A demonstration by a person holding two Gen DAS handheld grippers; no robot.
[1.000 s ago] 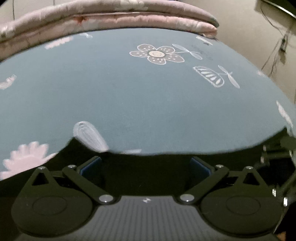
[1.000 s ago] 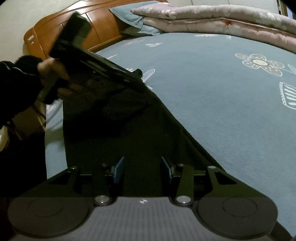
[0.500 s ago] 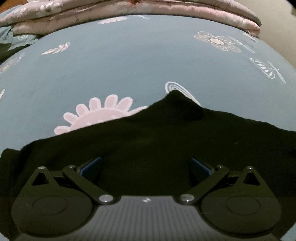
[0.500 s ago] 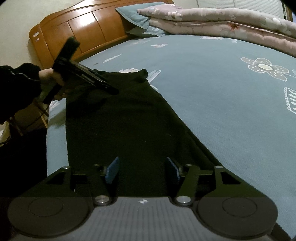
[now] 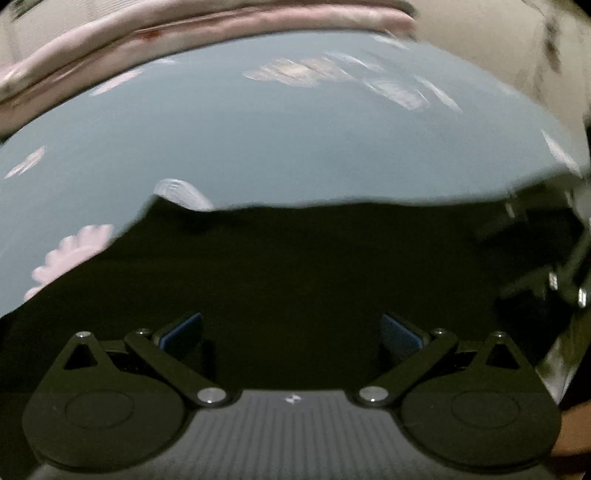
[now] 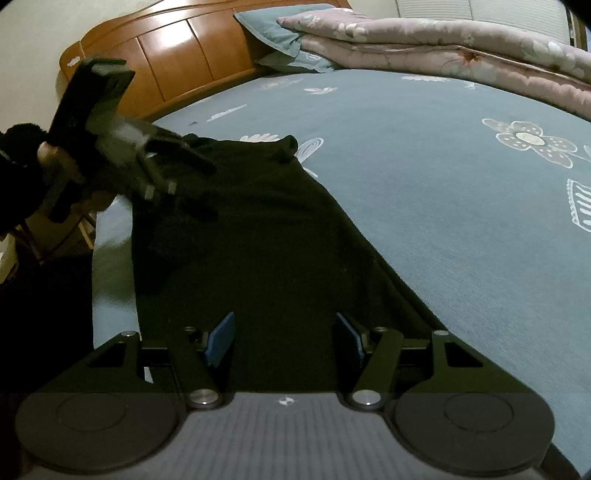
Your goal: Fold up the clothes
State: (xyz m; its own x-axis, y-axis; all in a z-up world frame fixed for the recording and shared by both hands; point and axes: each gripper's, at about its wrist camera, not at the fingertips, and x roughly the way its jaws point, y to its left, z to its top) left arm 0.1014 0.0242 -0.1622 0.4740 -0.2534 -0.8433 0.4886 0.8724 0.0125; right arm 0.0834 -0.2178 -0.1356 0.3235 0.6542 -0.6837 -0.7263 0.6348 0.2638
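At the far left of the right wrist view we see a dark sleeve (image 6: 14, 177) and the hand (image 6: 55, 158) that carries our left gripper (image 6: 173, 177), blurred, angled down over the near left part of the black garment (image 6: 251, 251). In its own view the left gripper (image 5: 291, 328) has its blue pads (image 5: 183, 326) spread wide with nothing pinched between them, the dark cloth (image 5: 295, 266) lying beneath. The garment lies flat along the near left side of the blue floral bedsheet (image 6: 424, 177), running from our near edge toward the wooden headboard (image 6: 177, 59), its far corner slightly bunched. In the middle, our right gripper (image 6: 284, 341) stands over the garment's near end, its jaws parted and not pressing the fabric. To the right the sheet lies bare. Along the far right edge rests a folded pink quilt (image 6: 461, 40), with a blue pillow (image 6: 280, 29) beside it.
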